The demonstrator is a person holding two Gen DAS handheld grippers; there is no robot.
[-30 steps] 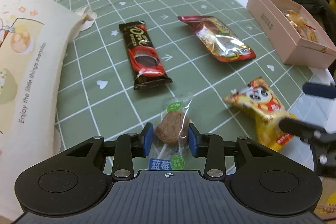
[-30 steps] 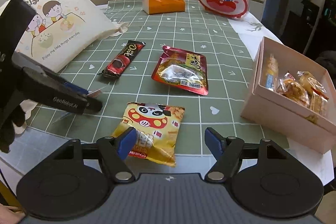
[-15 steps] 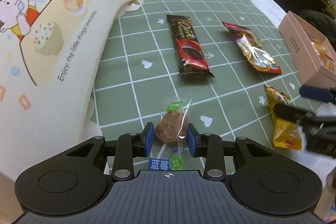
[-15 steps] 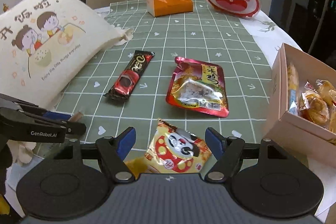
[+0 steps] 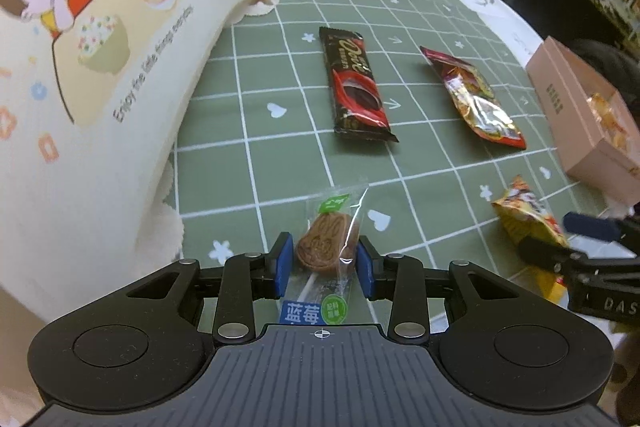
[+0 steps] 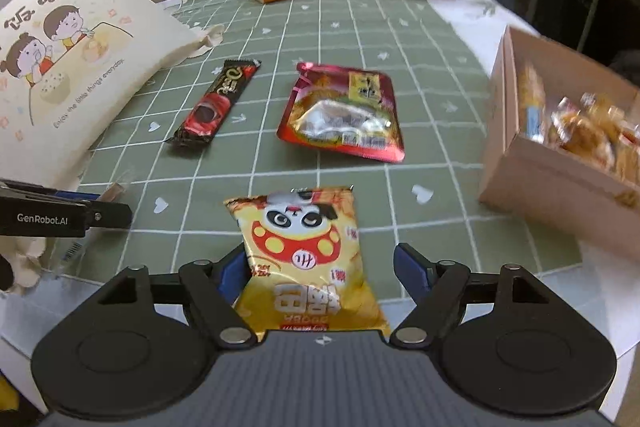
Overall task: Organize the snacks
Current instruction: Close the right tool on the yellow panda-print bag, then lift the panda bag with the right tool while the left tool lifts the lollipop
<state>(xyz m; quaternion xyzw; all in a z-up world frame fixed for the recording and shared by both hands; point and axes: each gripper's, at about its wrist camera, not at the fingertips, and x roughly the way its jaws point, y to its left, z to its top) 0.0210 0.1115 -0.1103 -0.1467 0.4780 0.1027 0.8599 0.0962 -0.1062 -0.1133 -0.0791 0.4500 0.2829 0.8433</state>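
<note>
1. The left gripper (image 5: 322, 263) is pinching a wrapped cookie lollipop (image 5: 326, 247) between its blue pads, holding it above the counter (image 5: 224, 183).
2. The right gripper (image 6: 320, 267) is standing spread around the yellow panda snack bag (image 6: 308, 247) lying at the counter's near edge; its jaws have just been opening and only the left pad is touching the bag.
3. A chocolate bar (image 5: 356, 87) and a red pouch (image 5: 476, 99) are lying near a pink box (image 6: 560, 147) of snacks.

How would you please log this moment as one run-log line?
left gripper: shut on cookie packet | right gripper: open around panda snack bag | pink box: partly filled
</note>
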